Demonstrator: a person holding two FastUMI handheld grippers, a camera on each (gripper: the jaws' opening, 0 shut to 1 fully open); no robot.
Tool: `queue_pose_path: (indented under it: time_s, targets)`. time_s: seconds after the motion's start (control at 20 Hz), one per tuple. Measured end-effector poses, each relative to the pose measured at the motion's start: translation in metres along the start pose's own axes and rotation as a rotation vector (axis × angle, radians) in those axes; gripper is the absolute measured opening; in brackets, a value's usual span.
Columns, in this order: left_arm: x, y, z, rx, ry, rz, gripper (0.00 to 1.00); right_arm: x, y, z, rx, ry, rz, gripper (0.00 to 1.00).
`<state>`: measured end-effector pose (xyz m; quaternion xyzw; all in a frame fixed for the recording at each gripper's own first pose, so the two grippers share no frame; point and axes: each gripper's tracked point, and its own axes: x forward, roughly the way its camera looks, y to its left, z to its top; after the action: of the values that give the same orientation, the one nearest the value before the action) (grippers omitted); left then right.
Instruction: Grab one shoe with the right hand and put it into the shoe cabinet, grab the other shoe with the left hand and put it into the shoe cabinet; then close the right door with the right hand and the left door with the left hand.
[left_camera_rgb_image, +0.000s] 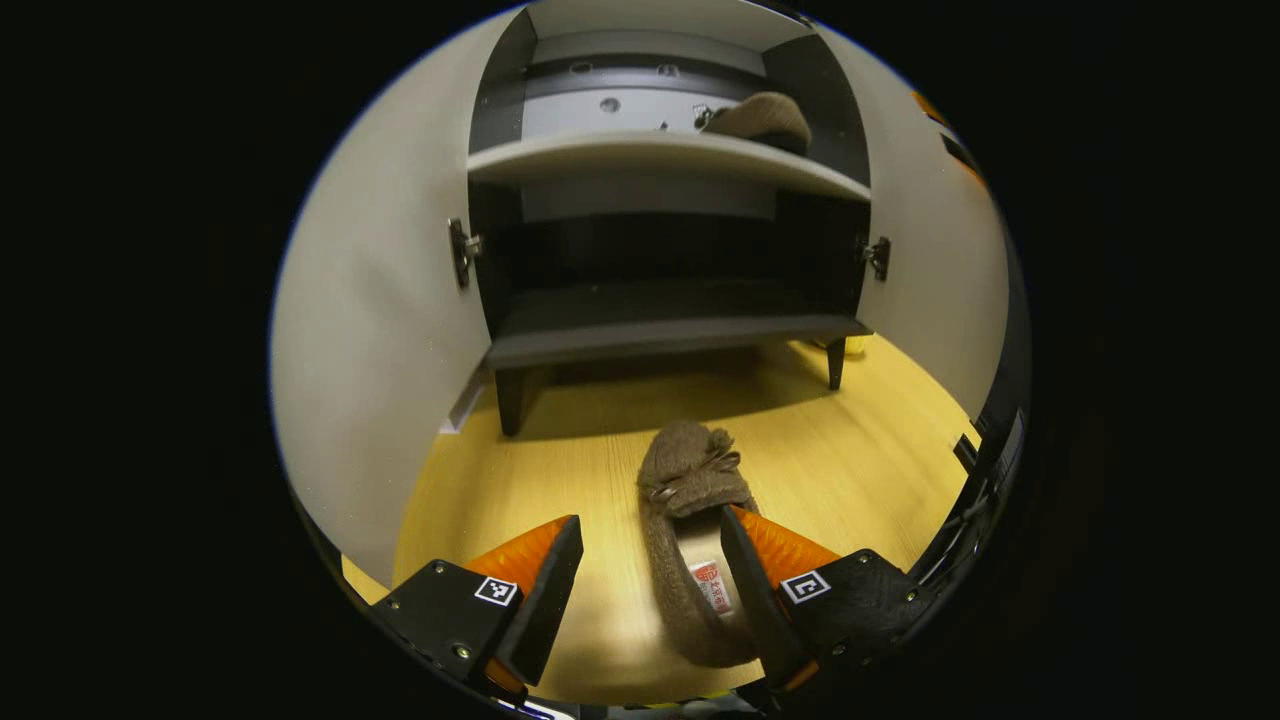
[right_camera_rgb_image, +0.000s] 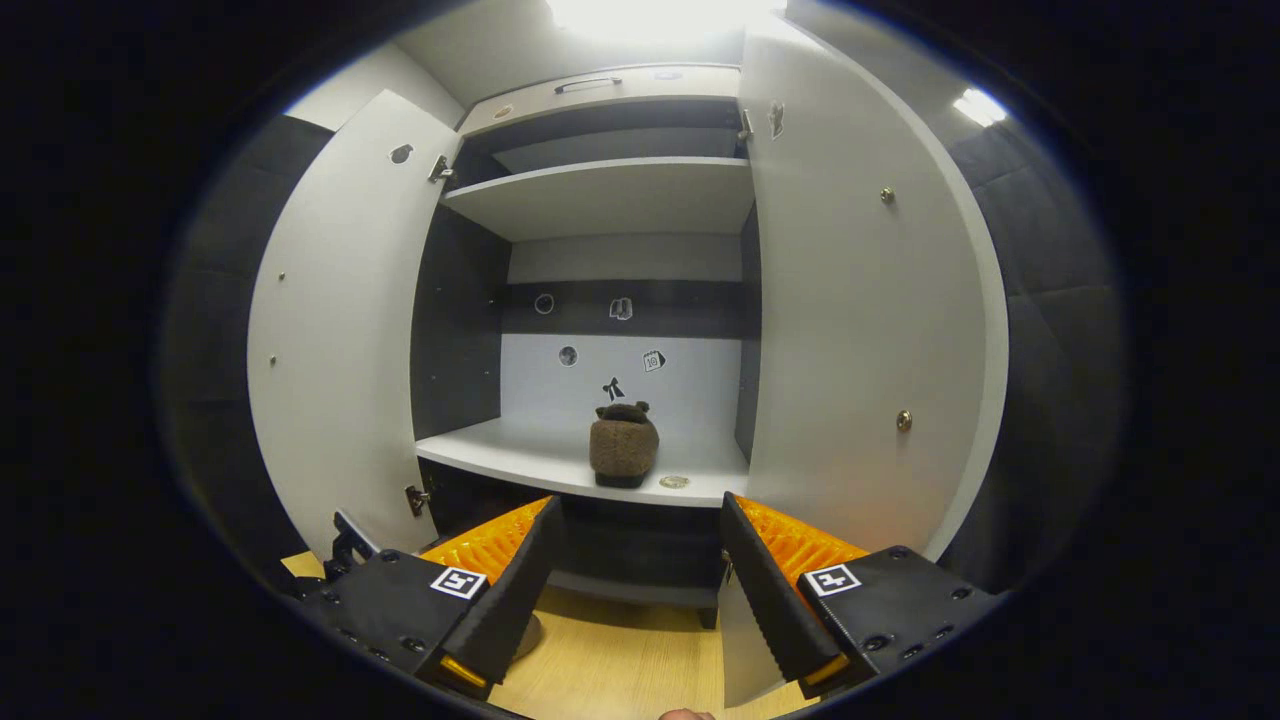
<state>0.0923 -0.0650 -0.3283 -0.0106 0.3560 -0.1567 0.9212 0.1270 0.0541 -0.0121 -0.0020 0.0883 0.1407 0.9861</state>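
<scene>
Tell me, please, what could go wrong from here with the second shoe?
The left gripper is open with the shoe on the floor off-centre, against one finger, so a close may grab only its edge and drop it. The shoe on the shelf sits mid-shelf, so the second could bump it.

R tool (right_camera_rgb_image: 635, 590) open; shoe (right_camera_rgb_image: 623, 447) on cabinet shelf (right_camera_rgb_image: 520, 455).
</scene>
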Motion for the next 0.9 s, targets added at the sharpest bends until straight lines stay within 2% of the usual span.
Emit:
queue_pose_path:
  time_s: [0.3,0.35,0.45,0.5,0.6,0.65,0.75,0.8,0.9]
  targets:
    - [0.028,0.016,-0.025,-0.05,0.097,0.037,0.75,0.001,0.001,-0.009,0.005,0.023,0.002,0.99]
    - [0.028,0.017,-0.034,-0.063,0.127,0.036,0.69,0.001,0.0,-0.011,0.003,0.025,0.0,0.99]
    - [0.029,0.008,-0.047,-0.114,0.172,-0.006,0.69,0.003,0.001,-0.013,0.002,0.031,0.004,0.99]
    - [0.031,0.001,-0.051,-0.14,0.189,-0.028,0.59,0.004,0.001,-0.014,0.002,0.035,0.006,0.99]
    - [0.03,-0.005,-0.044,-0.129,0.164,-0.045,0.39,0.005,0.002,-0.016,0.006,0.042,0.01,0.99]
    - [0.03,-0.002,-0.04,-0.095,0.14,-0.012,0.28,0.006,0.003,-0.017,0.01,0.045,0.014,0.96]
    - [0.034,-0.004,-0.036,-0.054,0.127,-0.01,0.07,0.007,0.004,-0.019,0.016,0.051,0.017,0.99]
    - [0.035,-0.001,-0.033,-0.048,0.126,-0.014,0.02,0.006,0.005,-0.019,0.018,0.053,0.02,0.99]
    - [0.037,-0.001,-0.032,-0.075,0.109,-0.025,0.0,0.005,0.008,-0.019,0.016,0.056,0.027,0.99]
